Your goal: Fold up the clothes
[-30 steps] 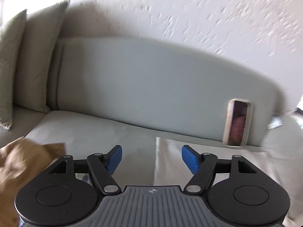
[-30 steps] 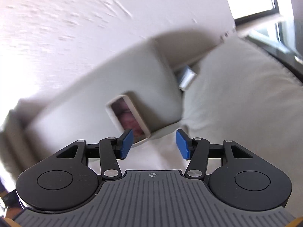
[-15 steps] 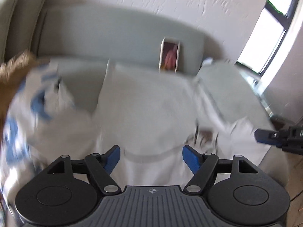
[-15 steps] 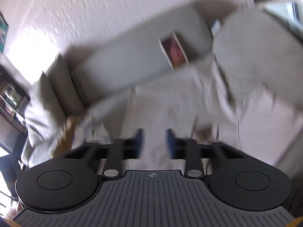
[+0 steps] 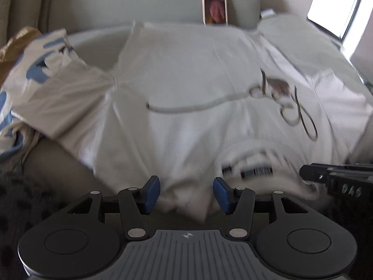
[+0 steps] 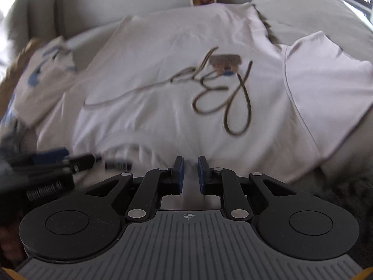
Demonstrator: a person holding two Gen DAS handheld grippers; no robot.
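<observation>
At far left on the sofa [image 5: 163, 7], a crumpled white garment with blue print [image 5: 35, 70] lies against a brown cloth [image 5: 16, 44], just beside the sleeve of the white T-shirt [image 5: 186, 74] I am working on. The shirt is spread flat over the seat cushions, its collar end nearest me and its hem up against the backrest, where a phone [image 5: 214, 5] leans upright. My left tongs [image 5: 186, 194] stand wide open at the bunched fabric beside the collar, with cloth lying between the blue pads [image 5: 151, 193] but not pinched. A looping script design with a small brown patch [image 6: 223, 81] crosses the chest. My right tongs [image 6: 190, 175] hover at the collar edge with the pads [image 6: 178, 175] drawn close, a narrow gap left between them; I cannot tell whether any fabric is caught there. The shirt's other sleeve [image 6: 326, 88] lies flat at far right, reaching toward a grey cushion [image 6: 303, 7].
</observation>
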